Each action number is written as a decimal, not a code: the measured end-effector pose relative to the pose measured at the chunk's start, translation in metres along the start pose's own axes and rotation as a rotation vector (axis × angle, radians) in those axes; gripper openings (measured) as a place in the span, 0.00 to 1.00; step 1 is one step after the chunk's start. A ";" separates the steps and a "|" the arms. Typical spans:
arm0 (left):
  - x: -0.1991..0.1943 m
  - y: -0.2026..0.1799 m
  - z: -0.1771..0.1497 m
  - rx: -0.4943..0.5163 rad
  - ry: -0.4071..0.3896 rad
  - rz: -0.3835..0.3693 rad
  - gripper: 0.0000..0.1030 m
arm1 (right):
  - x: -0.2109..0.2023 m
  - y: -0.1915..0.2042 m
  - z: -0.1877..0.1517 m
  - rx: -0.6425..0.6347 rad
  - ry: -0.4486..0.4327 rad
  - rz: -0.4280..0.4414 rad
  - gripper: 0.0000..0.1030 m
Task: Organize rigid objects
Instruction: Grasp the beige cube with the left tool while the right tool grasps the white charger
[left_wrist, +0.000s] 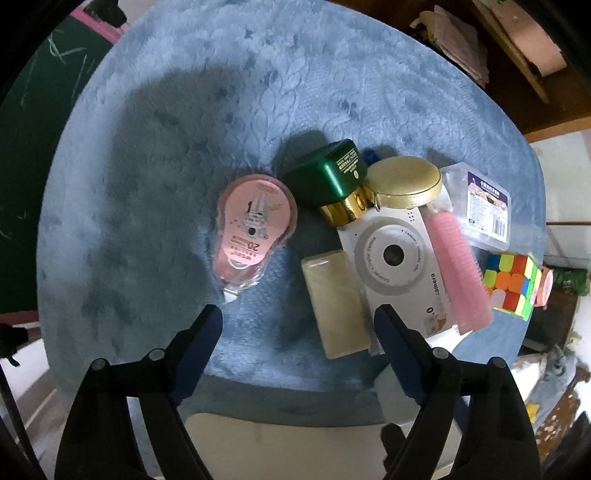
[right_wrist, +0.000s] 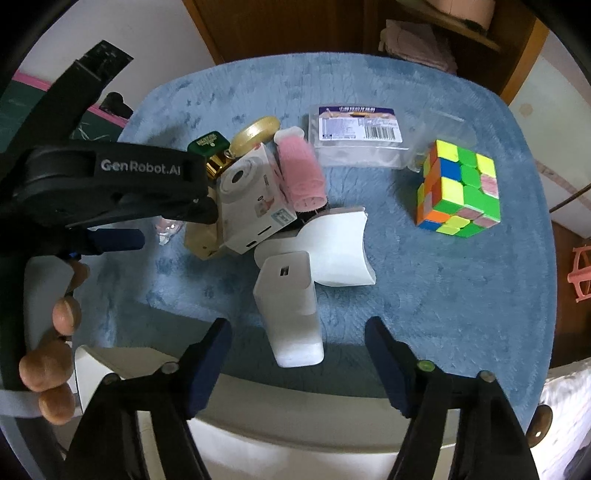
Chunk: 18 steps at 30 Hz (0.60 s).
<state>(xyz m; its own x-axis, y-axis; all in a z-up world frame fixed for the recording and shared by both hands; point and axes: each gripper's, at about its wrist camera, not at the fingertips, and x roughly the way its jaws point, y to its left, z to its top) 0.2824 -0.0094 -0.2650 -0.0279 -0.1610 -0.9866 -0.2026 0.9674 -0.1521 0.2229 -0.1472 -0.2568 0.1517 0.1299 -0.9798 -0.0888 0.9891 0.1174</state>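
Low in the right wrist view, the right gripper (right_wrist: 299, 354) stood spread and empty, the near end of a white plastic charger block (right_wrist: 290, 314) between its fingertips, its long axis running up the frame. Low in the left wrist view, the left gripper (left_wrist: 299, 321) hung spread, empty; a pale yellow rectangular bar (left_wrist: 334, 302) lay beside its right finger, a pink teardrop-shaped correction-tape dispenser (left_wrist: 251, 229) just beyond. Only the right view showed the charger; only the left showed the dispenser whole. The blue plush mat (right_wrist: 461, 295) carried everything.
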 end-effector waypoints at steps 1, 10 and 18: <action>0.000 0.000 0.001 -0.007 0.003 -0.003 0.84 | 0.002 0.002 0.002 0.002 0.011 0.005 0.64; 0.001 0.013 0.011 -0.062 0.005 -0.028 0.50 | 0.023 0.001 0.007 0.018 0.084 -0.005 0.39; 0.012 0.027 0.009 -0.094 0.016 -0.080 0.43 | 0.035 0.005 0.008 0.019 0.111 -0.011 0.34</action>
<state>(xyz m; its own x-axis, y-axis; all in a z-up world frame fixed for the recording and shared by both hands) 0.2857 0.0166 -0.2812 -0.0235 -0.2410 -0.9702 -0.2954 0.9288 -0.2235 0.2353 -0.1372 -0.2890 0.0430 0.1112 -0.9929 -0.0692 0.9917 0.1080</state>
